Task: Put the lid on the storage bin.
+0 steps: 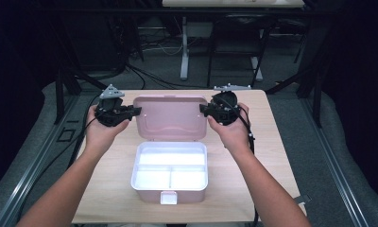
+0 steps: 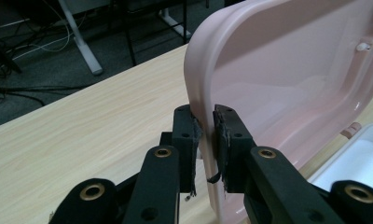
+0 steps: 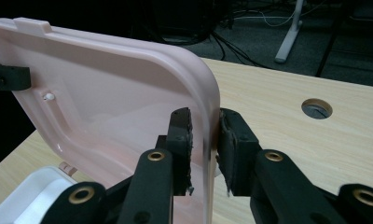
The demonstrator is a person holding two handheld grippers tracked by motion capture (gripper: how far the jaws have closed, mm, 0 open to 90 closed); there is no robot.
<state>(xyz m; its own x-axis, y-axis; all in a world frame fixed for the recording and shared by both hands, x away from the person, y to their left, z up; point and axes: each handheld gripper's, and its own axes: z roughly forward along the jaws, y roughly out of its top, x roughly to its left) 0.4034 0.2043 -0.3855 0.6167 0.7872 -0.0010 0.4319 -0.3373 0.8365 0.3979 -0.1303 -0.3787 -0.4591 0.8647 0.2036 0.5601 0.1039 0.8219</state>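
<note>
Left gripper (image 1: 136,111) is clamping the left edge of the pink lid (image 1: 169,117), which is standing open above the white tray (image 1: 170,189) mid-table (image 1: 272,142). The left gripper view is showing what the high view isn't: both pads (image 2: 222,135) pressing the lid's rim (image 2: 204,116). Right gripper (image 1: 202,110) is sitting at the lid's right edge; the right gripper view is showing the rim (image 3: 208,135) between jaws with a slight gap by the outer pad (image 3: 226,140), so it is standing open around it.
</note>
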